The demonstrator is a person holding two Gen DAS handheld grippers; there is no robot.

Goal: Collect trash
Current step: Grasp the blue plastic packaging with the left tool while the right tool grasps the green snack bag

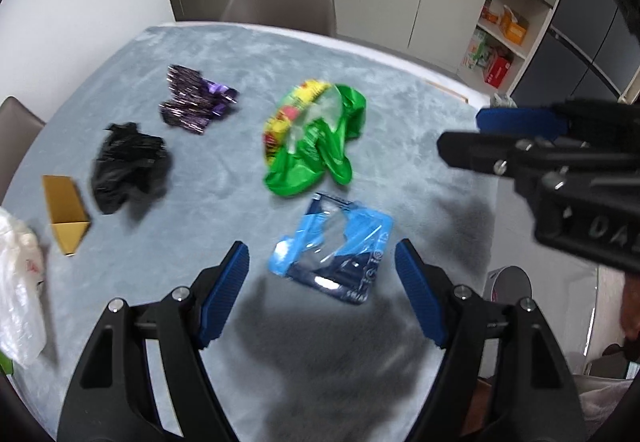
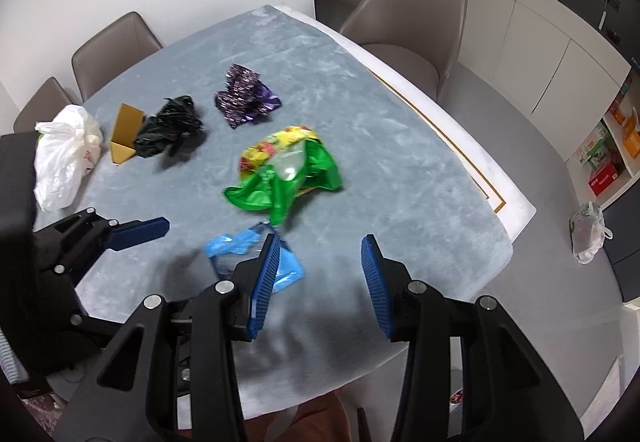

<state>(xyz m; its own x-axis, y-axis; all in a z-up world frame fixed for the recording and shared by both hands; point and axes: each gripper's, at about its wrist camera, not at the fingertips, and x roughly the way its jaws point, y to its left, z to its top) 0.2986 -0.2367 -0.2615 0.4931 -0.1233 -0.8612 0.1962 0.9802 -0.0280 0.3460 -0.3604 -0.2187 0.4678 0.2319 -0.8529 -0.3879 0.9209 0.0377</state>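
Observation:
Several pieces of trash lie on the grey-blue tablecloth (image 1: 380, 114). A blue wrapper (image 1: 332, 246) sits nearest, just beyond my left gripper (image 1: 322, 244), which hovers open over it without touching. Farther back are a green-and-yellow snack bag (image 1: 316, 146), a purple wrapper (image 1: 196, 102), a crumpled black bag (image 1: 128, 170) and a gold box (image 1: 66, 214). My right gripper (image 2: 320, 240) is open and empty, to the right of the blue wrapper (image 2: 236, 244), whose near part its left finger hides. The green bag (image 2: 288, 174) lies just beyond it.
A white plastic bag (image 2: 64, 158) stands at the table's left end. Beige chairs (image 2: 408, 22) surround the table. The table's white edge (image 2: 480, 178) runs along the right. A second white bag (image 2: 588, 234) sits on the floor by shelves.

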